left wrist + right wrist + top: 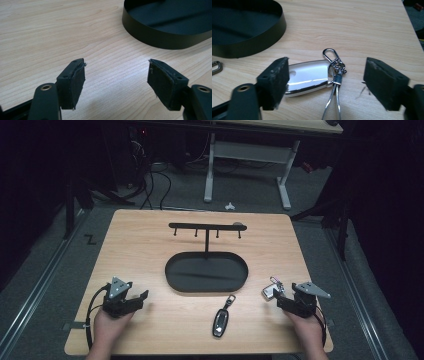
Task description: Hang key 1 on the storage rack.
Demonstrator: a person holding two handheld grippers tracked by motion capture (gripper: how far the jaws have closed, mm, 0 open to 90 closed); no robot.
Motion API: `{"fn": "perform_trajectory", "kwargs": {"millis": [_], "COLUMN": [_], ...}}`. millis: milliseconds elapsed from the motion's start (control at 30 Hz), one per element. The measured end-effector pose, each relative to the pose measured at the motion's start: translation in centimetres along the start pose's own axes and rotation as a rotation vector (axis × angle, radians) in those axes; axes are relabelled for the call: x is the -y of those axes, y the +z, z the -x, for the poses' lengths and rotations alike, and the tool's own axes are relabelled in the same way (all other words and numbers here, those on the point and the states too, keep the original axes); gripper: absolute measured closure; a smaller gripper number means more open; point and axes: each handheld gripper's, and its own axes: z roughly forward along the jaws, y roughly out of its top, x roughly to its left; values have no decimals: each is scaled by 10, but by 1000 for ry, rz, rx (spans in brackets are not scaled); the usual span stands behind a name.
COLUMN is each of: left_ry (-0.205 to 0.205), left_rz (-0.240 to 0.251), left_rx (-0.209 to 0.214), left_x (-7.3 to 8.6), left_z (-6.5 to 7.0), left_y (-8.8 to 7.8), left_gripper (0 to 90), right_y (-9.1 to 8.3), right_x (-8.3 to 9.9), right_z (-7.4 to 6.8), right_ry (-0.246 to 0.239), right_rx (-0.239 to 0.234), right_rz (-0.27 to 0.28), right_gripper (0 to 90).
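Note:
A white and silver key fob (269, 292) with a metal clip ring (330, 53) lies on the wooden table at the right. My right gripper (278, 298) is open around it: in the right gripper view the fob (309, 77) lies between the jaws, close to the left pad (275, 82), while the right pad stands well apart. A black key fob (220, 321) lies near the front middle of the table. My left gripper (136, 293) rests at the front left, open over bare wood (116, 75), with nothing between its jaws.
A black oval tray (175, 279) sits at the table's centre, and a T-shaped hook rack (206, 226) rises from its far side. The tray's wall (162, 37) lies ahead and right of the left gripper, and the same wall (249, 42) ahead and left of the right gripper. A desk frame stands beyond the table.

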Motion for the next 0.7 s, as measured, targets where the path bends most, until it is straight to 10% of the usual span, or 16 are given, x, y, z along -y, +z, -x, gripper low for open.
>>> {"fn": "perform_trajectory", "kwargs": {"millis": [700], "left_ry": [56], "left_rz": [11], "left_rx": [34], "left_x": [-4], "left_z": [11], "left_y": [5], "left_gripper": [334], "right_y": [0], "right_x": [-3], "right_z": [-13], "right_ry": [-52], "right_rx": [-38], "right_rz": [-2], "right_gripper": [160]}}
